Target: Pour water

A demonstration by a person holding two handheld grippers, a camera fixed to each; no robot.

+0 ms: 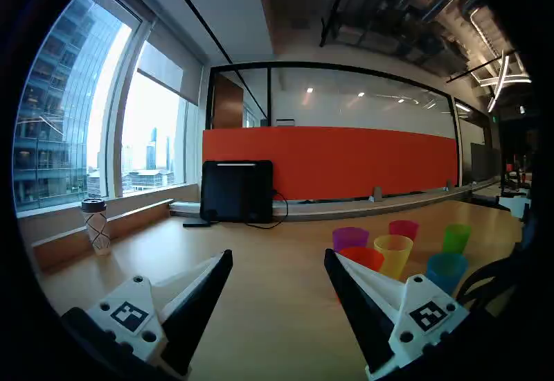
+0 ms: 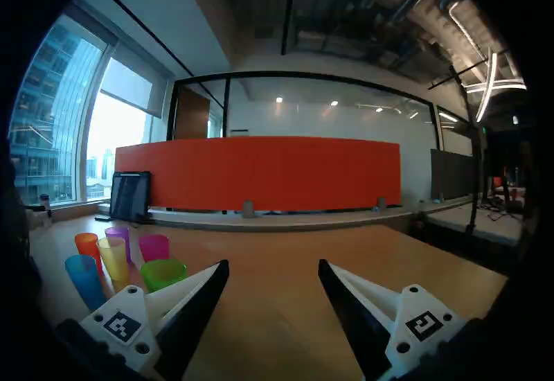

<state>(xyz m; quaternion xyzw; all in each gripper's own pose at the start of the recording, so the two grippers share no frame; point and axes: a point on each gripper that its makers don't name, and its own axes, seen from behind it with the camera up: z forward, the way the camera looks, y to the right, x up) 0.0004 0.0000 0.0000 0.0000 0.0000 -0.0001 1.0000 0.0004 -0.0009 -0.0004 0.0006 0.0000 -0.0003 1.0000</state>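
Apparently the pouring is not yet beginning. The left gripper [image 1: 278,256] is hovering above the counter [image 1: 277,312] with its fingers spread wide and holding nothing. The right gripper [image 2: 272,264] is doing the same, wide open and empty.

The coloured cups [image 1: 393,248] are standing in a cluster on the counter, ahead of the left gripper and a little to its right (in the right gripper view the same cups are sitting at the left side, near that gripper's left finger). No cup is being gripped or tilted, so by this judgement every step is waiting: taking a vessel, bringing it over a cup, pouring.

Whether any cup is containing water is hard to tell, since they are seen from the side. The blue cup [image 1: 445,270] is partly hiding behind a finger. A lidded paper cup [image 1: 95,225] is standing well apart by the window, its content covered.
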